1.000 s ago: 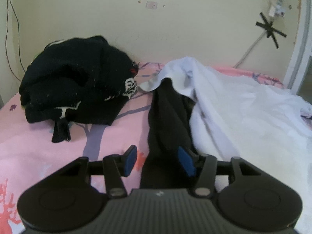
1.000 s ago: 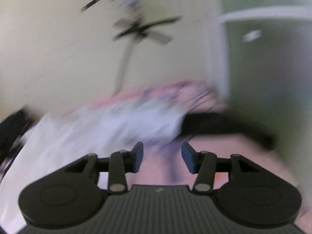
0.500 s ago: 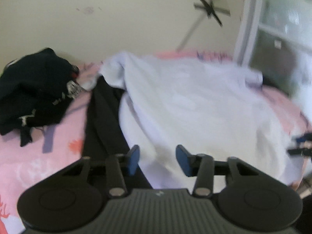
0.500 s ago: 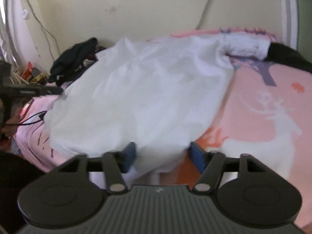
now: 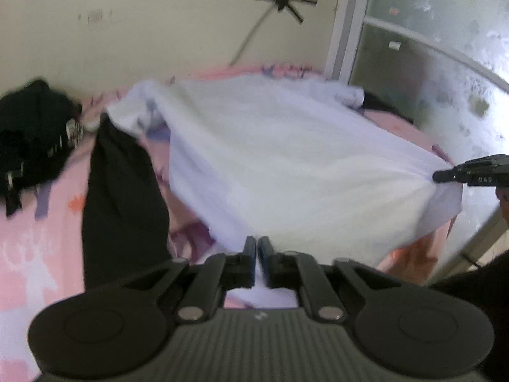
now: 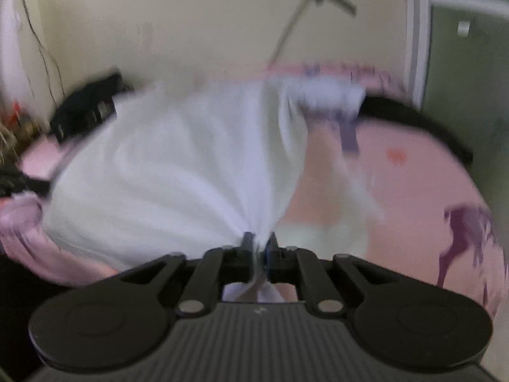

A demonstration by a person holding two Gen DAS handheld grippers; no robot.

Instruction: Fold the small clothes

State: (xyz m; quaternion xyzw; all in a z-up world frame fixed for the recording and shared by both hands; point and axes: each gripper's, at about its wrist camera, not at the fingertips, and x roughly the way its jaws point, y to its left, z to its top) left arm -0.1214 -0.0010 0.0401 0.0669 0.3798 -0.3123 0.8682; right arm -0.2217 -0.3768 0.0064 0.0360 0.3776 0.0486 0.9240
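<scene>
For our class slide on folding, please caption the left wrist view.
Left hand-held gripper shut on the white cotton shirt spread over the pink printed bedsheet.

White garment (image 5: 286, 165) — plain; bedsheet (image 5: 38, 254) pink, white deer print; black clothes pile (image 5: 31, 133) — white lettering.

One white garment (image 5: 286, 165), two black garments (image 5: 121, 197) (image 5: 31, 133), and two tongs (image 5: 257, 248) (image 6: 259, 242).

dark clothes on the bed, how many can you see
3: a black pile at the far left by the wall, black trousers beside the white shirt, and a dark piece past the shirt's far right corner. More may be under the shirt.
</scene>
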